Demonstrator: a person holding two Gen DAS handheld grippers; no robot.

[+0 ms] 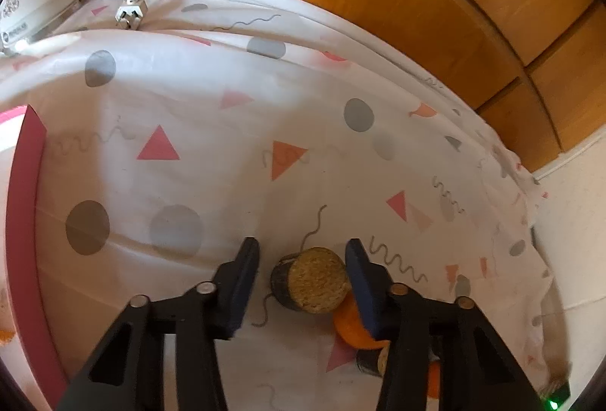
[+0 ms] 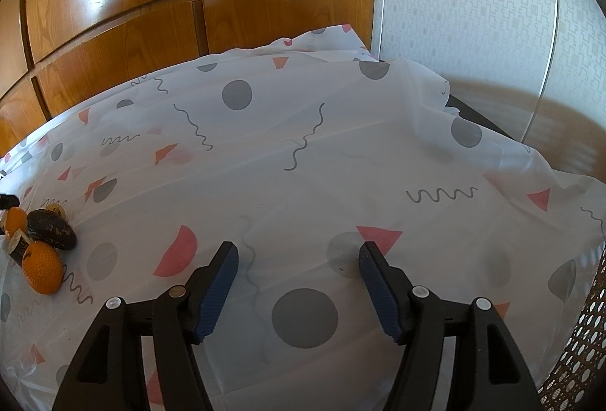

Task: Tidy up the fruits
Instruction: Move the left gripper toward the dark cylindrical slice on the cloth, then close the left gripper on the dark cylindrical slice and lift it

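The left gripper (image 1: 303, 259) stands apart around a cut fruit (image 1: 310, 284), its right pad touching, its left pad clear (an orange (image 1: 350, 326) lies just nearer). The right gripper (image 2: 299, 282), apart and empty, sits well right of the pile.

Left wrist view, counts: 1 dark-skinned fruit half w/ yellowish grainy cut face (image 1: 310, 285), 1 more like it partly hidden lower down (image 1: 373, 360), 2 orange citrus pieces – one round (image 1: 350, 326), one a sliver further down (image 1: 433, 379); 1 pink tray rim (image 1: 24, 214); 1 white power plug on a cord (image 1: 130, 15); 1 white appliance (image 1: 34, 6)

Right wrist view: 2 round orange citrus fruits (image 2: 42, 267) (image 2: 16, 220), 1 whole dark brown oval fruit (image 2: 51, 229), approx 3 small cut dark pieces, too tiny to count surely; 1 white patterned tablecloth (image 2: 303, 184)
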